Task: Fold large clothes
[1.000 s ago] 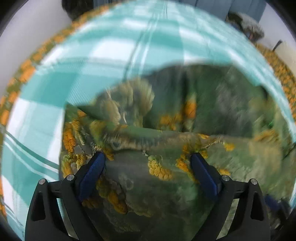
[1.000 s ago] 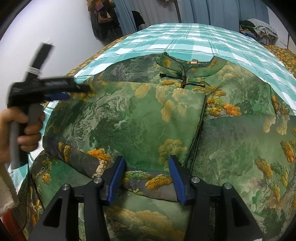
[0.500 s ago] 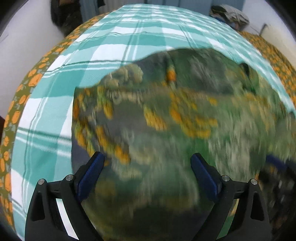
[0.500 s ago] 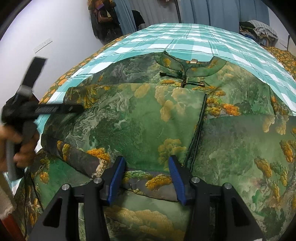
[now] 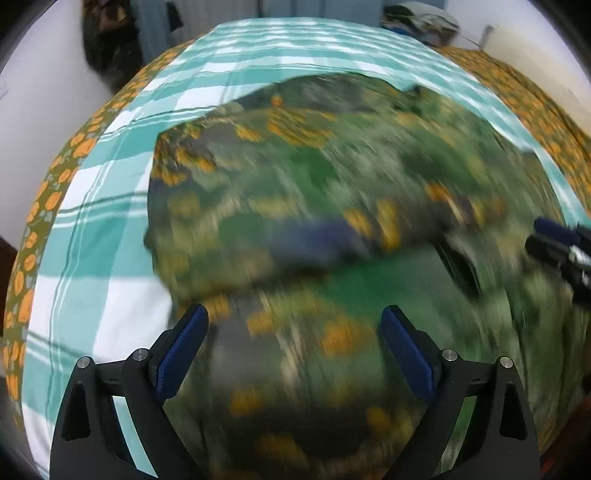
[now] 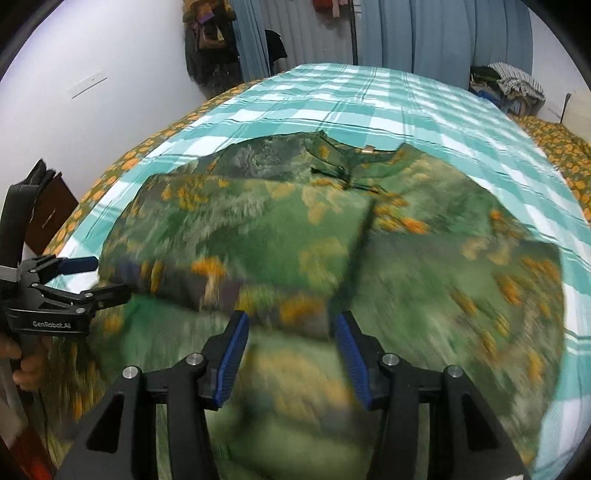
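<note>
Right wrist view: both grippers' fingers [image 6: 232, 363] spread wide, empty, above the green garment [image 6: 314, 240].

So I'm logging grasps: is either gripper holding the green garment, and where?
Nothing is held: the left gripper and right gripper are open above the garment.

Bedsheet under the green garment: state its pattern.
The bedsheet is a teal-and-white plaid with thin darker stripes, clearest in the right wrist view.

Teal checked bedsheet [image 6: 388, 99], blue curtains [image 6: 424, 33]
</note>
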### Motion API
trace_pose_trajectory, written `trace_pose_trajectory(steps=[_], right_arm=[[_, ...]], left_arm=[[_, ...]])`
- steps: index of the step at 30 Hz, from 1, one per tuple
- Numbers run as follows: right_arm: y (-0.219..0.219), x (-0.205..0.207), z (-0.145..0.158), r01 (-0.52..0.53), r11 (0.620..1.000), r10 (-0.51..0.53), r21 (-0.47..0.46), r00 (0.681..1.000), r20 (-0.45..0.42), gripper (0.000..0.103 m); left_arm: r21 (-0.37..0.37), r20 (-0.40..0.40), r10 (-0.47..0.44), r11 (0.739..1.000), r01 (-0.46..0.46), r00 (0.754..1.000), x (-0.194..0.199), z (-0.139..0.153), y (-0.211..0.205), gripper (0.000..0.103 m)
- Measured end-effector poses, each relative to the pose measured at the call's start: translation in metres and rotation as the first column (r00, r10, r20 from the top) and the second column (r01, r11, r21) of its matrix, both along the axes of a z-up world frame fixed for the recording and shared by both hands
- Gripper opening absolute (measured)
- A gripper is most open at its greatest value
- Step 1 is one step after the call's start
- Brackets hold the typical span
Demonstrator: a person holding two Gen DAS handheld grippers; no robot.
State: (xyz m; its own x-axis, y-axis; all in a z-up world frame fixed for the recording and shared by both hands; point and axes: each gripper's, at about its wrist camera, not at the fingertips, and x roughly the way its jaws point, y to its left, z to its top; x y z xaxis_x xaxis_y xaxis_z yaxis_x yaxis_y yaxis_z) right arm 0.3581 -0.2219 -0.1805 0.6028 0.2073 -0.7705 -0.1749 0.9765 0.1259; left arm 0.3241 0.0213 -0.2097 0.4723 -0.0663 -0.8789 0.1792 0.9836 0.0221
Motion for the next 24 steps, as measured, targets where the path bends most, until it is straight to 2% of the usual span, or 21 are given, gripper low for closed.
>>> trace_pose_trajectory(steps=[3, 5, 8, 12, 15, 24], right_arm=[[-0.019, -0.046, -0.008, 0.008, 0.999, -0.008, -0.047, 1.000, -0.002, 0.051], [-0.030, -0.073, -0.014, 0.029, 0.997, -0.030, -0.074, 1.000, -0.002, 0.051], [-0.046, -0.108, -0.020, 0.086, 0.993, -0.084, -0.079, 0.996, 0.021, 0.051], [-0.073, -0.146, -0.027, 0.207, 0.977, -0.203, -0.047, 0.976, 0.077, 0.055], [-0.087, -0.151, -0.038, 0.247, 0.967, -0.244, -0.062, 0.968, 0.052, 0.058], [-0.094, -0.143, -0.056, 0.274, 0.961, -0.274, -0.018, 0.961, 0.031, 0.063]], left_arm=[[0.031, 0.005, -0.037, 0.999, 0.037, 0.999, -0.033, -0.010, -0.010, 0.095], [0.040, 0.045, -0.021, 0.999, 0.019, 0.999, -0.050, -0.016, -0.008, 0.095], [0.014, 0.106, 0.042, 0.999, -0.043, 0.994, -0.066, -0.018, 0.001, 0.102], [-0.055, 0.114, 0.109, 0.993, -0.104, 0.987, -0.069, -0.031, 0.017, 0.102], [-0.092, 0.098, 0.126, 0.989, -0.117, 0.987, -0.065, -0.034, 0.021, 0.102], [-0.073, 0.149, 0.123, 0.991, -0.113, 0.981, -0.075, -0.039, 0.019, 0.102]])
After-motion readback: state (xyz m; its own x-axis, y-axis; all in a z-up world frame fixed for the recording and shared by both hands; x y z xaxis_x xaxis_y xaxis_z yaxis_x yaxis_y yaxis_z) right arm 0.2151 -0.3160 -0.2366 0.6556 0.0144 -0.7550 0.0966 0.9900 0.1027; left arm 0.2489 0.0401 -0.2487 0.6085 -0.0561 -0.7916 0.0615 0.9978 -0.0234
